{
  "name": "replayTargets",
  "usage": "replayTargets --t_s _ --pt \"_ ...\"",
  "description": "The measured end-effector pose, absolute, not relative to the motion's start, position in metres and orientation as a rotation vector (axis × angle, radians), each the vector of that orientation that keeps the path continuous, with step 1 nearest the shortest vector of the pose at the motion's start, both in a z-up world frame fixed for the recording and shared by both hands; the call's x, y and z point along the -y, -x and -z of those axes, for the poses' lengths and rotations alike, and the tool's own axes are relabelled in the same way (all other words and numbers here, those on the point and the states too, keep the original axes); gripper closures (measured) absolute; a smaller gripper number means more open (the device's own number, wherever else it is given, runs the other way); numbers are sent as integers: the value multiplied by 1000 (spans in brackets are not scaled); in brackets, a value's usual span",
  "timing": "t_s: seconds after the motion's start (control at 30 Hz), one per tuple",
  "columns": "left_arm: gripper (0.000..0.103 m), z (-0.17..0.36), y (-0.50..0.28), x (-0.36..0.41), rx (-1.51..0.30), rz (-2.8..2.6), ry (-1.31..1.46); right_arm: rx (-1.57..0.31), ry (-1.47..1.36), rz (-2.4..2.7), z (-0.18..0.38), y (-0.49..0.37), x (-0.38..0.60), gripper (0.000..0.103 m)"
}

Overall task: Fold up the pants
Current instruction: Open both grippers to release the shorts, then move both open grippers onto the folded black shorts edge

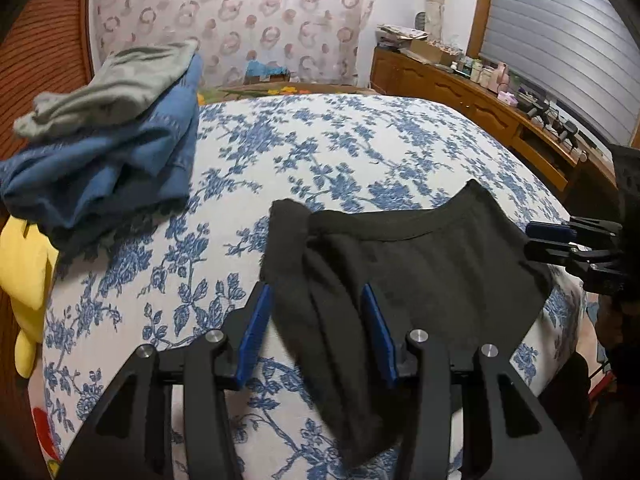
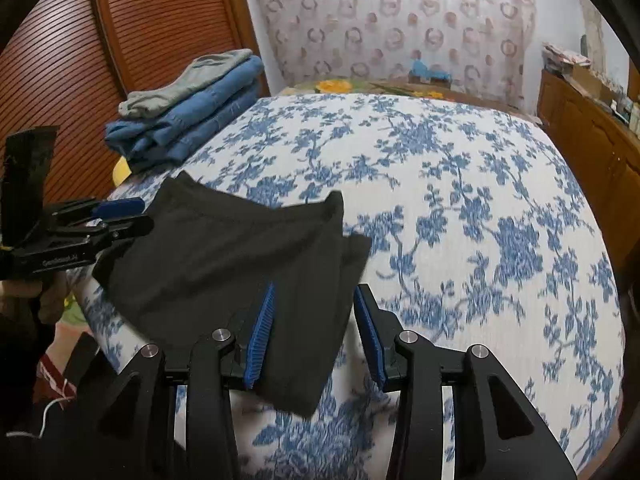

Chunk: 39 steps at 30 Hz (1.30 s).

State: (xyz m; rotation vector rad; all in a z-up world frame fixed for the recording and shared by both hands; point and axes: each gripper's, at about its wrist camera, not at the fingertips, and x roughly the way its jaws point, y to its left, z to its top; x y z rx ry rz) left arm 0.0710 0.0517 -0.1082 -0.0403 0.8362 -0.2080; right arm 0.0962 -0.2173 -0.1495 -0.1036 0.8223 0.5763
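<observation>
A: Where are the black pants (image 1: 420,264) lying?

B: They are lying folded on the near part of the bed (image 1: 340,148), on its blue-flowered white cover, with the waistband seam curving along the far edge. One narrow end is trailing toward the left wrist camera.

A: What is the left gripper (image 1: 316,332) doing?

B: Its jaws are standing wide apart, and that trailing strip of black cloth is running between the two blue pads (image 1: 256,328). The cloth looks to be lying just beside the pads, but I cannot tell whether it is touching either one. Nothing is being pinched.

A: And the right gripper (image 2: 314,332)?

B: Its jaws are also gaping wide. A corner of the pants (image 2: 224,264) is reaching in between them, lying close against the left-hand pad (image 2: 262,336) and apart from the other. It is gripping nothing.

A: Anything else on the bed?

B: A stack of folded clothes is sitting at the far left corner: blue jeans (image 1: 112,168) with a grey garment (image 1: 116,84) on top. Something yellow (image 1: 28,280) is showing at the left edge, just beside the stack.
</observation>
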Motion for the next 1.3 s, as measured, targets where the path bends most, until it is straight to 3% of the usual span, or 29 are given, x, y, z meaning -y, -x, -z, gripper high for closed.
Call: replayTargets --t_s 0.13,0.2,0.3,0.7,0.97,1.3 --pt "57 107 -77 -52 -830 208 47 -831 91 -556 152 -106 218 62" --pt "57 108 -81 -50 -834 214 44 -830 84 -546 153 -112 218 55" --pt "57 110 -85 -51 -841 219 47 -844 78 -542 158 -121 216 53" --pt "55 115 -88 -51 -847 227 52 -836 133 -534 165 -136 198 52" --pt "46 117 -88 -44 -840 230 6 -787 147 -518 169 -129 196 51" --pt "46 105 -89 -48 -839 218 26 -781 152 -516 169 -128 195 51"
